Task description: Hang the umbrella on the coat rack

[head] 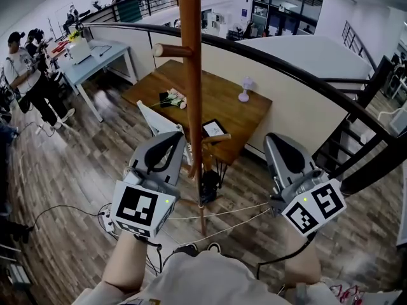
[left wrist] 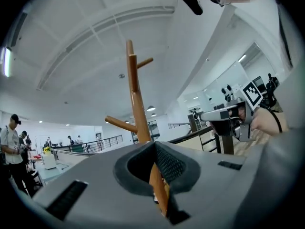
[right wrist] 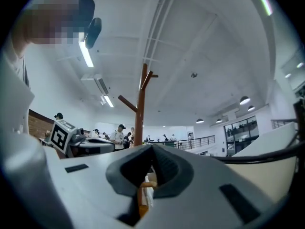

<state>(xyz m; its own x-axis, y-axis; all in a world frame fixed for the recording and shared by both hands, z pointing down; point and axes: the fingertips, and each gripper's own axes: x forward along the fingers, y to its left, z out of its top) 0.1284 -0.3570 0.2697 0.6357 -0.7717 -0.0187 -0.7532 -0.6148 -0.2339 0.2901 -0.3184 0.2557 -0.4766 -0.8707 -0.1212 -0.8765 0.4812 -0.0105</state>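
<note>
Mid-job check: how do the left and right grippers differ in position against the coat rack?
The left gripper sits close beside the pole of the coat rack; the right gripper stands well clear on its other side. The pole looks thick in the left gripper view, slimmer in the right gripper view. Both have jaws shut on nothing.

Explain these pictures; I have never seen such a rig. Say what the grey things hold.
No robot: a person holds a two-jaw gripper in each hand. The head view, from a camera on the person's head, looks down on the left gripper and right gripper before a coat rack. The other two pictures come from cameras riding on each gripper, looking along its jaws up at the rack. Both pairs of jaws are shut, holding nothing. Beyond the rack a table carries a fan and a tablet. A dark thing at the rack's foot may be the umbrella; I cannot tell.
</note>
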